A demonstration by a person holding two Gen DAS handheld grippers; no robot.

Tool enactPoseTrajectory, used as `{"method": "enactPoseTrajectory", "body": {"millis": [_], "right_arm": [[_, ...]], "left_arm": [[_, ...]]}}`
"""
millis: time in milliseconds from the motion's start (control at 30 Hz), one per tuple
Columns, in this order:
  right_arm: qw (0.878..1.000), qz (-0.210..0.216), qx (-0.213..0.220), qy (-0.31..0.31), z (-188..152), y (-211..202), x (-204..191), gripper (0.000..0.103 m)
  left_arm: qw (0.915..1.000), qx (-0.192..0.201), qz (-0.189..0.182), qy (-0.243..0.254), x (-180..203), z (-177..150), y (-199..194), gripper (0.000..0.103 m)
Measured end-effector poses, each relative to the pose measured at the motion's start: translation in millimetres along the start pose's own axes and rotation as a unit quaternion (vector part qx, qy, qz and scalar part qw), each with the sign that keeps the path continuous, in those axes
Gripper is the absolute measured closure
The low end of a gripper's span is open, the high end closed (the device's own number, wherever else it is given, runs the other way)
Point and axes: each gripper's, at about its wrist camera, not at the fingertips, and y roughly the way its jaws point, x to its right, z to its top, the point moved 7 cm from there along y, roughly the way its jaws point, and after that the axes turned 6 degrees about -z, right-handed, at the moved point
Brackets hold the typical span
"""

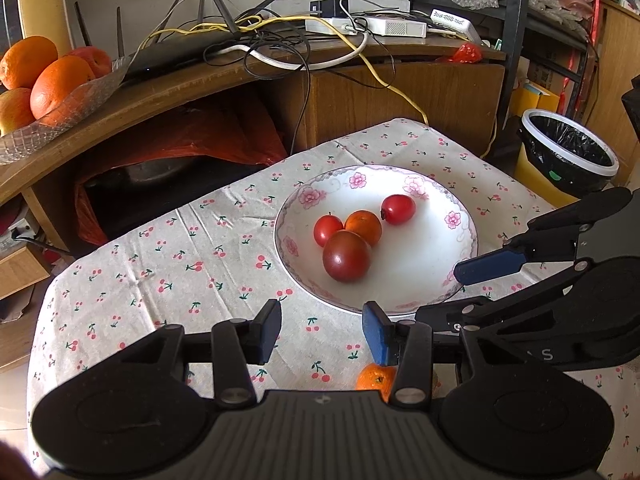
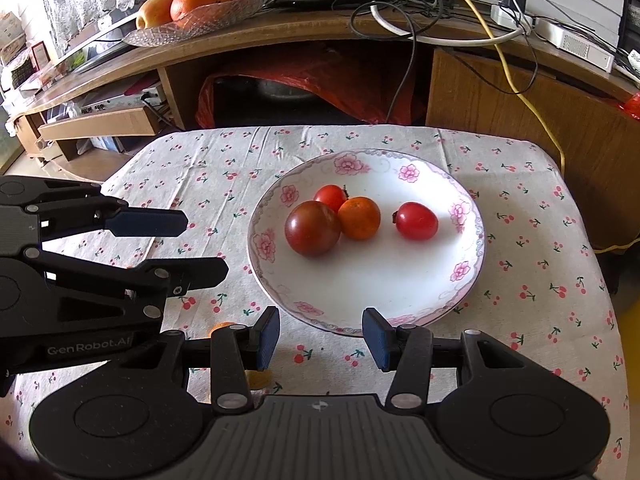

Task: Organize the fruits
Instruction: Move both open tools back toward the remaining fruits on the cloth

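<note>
Both cams sit just behind their own tool fingers, angled down over the near edge of the tabletop (image 1: pixel 160 264). Left one looks toward 1 o'clock, right one toward 11. Both catch the flowered plate (image 1: pixel 460 216) (image 2: pixel 276 264) up close, plus each other's tool.

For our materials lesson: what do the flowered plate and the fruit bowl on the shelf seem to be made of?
Flowered plate: likely glazed ceramic, with a glossy white surface and printed pink flowers. Fruit bowl: probably cut glass or clear plastic, transparent with a faceted pattern.
</note>
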Motion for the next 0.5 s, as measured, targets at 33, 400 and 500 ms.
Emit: {"method": "enactPoseTrajectory", "body": {"millis": [33, 400, 500], "right_arm": [[1.000, 0.001, 0.000, -0.001, -0.3, -0.1, -1.2, 0.060], [1.000, 0.014, -0.006, -0.014, -4.0, -2.3, -14.4, 0.060], [1.000, 0.019, -0.009, -0.019, -7.2, -3.7, -19.7, 0.060]], "left_arm": [[1.0000, 0.000, 0.000, 0.000, -0.5, -0.8, -1.2, 0.051], [1.0000, 0.001, 0.001, 0.000, -3.8, -10.0, -9.6, 0.051], [1.0000, 0.000, 0.000, 0.000, -5.5, -15.9, -14.1, 0.051]]}}
